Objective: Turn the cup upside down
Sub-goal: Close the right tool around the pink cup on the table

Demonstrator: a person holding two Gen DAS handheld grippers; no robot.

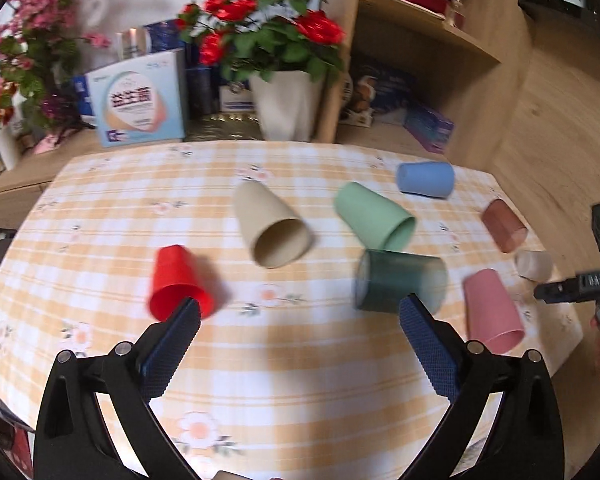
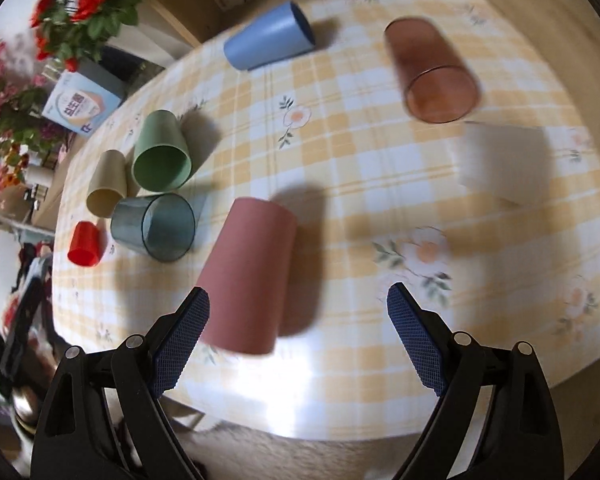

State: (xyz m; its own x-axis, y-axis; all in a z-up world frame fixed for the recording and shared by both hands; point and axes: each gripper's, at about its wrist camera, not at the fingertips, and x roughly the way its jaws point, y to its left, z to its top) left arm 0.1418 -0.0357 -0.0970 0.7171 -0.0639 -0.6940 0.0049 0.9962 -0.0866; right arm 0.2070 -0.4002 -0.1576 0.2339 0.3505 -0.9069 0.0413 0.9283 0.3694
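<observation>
Both claws were spread wide and held nothing. From its own camera, the right claw point(image 2: 298, 300) hung over the near edge of the counter point(image 2: 340, 152), which wore a yellow and white checked cloth with little flowers. A tall pink plastic cup point(image 2: 246, 276) sat just in front of the right claw's left finger, and that finger's tip overlapped it in the picture. I could not tell for sure if they touched. The pink cup seemed to stand mouth down, but the picture was blurry.

The left claw point(image 1: 300, 308) hung over the counter's other side. A small red plastic cup point(image 1: 178, 282) stood mouth down by its left finger. A see-through dark teal cup point(image 1: 400, 284) lay on its side by its right finger.

Farther back lay more cups on their sides: a cream plastic cup point(image 1: 272, 226), a light green plastic cup point(image 1: 374, 216), a light blue plastic cup point(image 1: 426, 179) and a see-through brown cup point(image 1: 504, 226). The green cup lay right against the teal one. A pale, blurry cup point(image 2: 508, 164) sat near the brown one.

Behind the counter stood a white pot of red flowers point(image 1: 288, 104), a blue and white box point(image 1: 140, 100) and wooden shelves point(image 1: 420, 52).
</observation>
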